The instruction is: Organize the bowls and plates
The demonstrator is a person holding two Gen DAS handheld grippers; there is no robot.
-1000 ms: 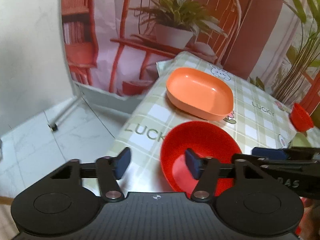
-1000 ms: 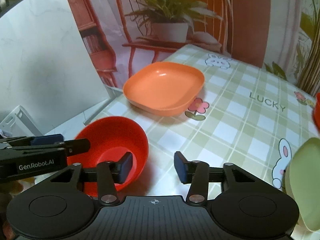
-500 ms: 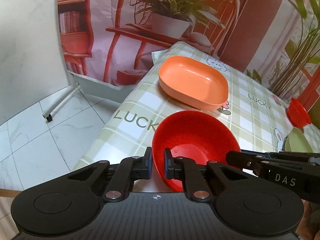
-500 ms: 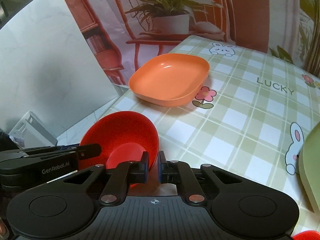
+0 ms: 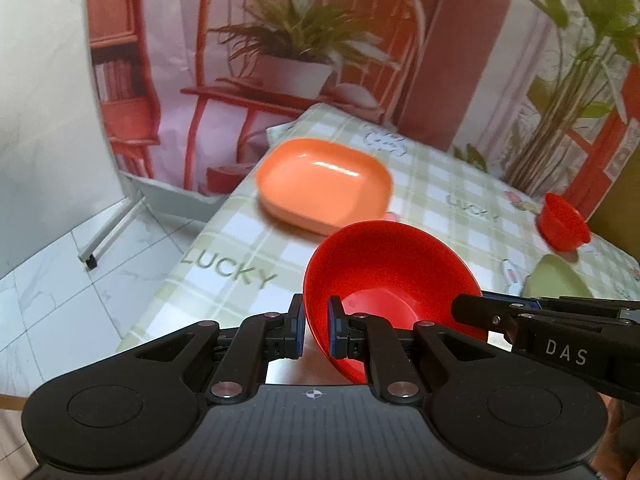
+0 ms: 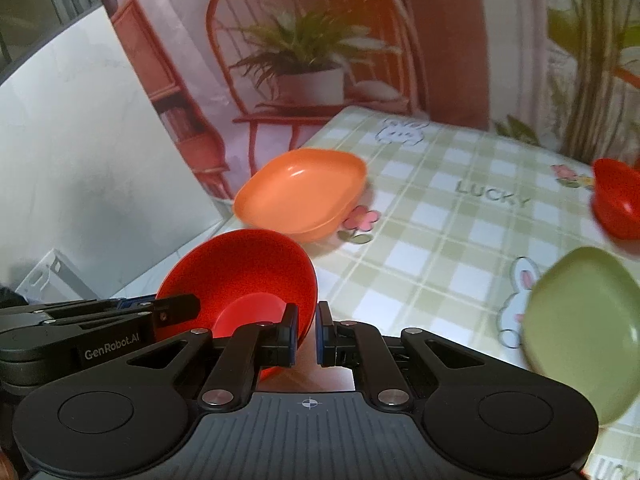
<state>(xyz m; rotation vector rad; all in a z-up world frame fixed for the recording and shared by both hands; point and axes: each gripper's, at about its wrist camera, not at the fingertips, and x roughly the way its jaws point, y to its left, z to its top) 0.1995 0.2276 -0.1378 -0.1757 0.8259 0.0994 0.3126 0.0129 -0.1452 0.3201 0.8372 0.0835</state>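
Green-checked tablecloth (image 6: 452, 220) before chair-and-plant backdrop (image 5: 304, 52), white tiled floor (image 5: 56, 276).

My left claw (image 5: 314, 330) hides the near rim of the red bowl (image 5: 390, 280), and my right claw (image 6: 306, 334) covers the bowl's lower wall in its own view, so I cannot tell whether the bowl's base touches the tablecloth (image 6: 440, 216). At three o'clock in the right view the small red bowl (image 6: 618, 204) is cut off by the edge. At four o'clock the green plate (image 6: 580, 332) is blurred, its near rim behind my claw's body.
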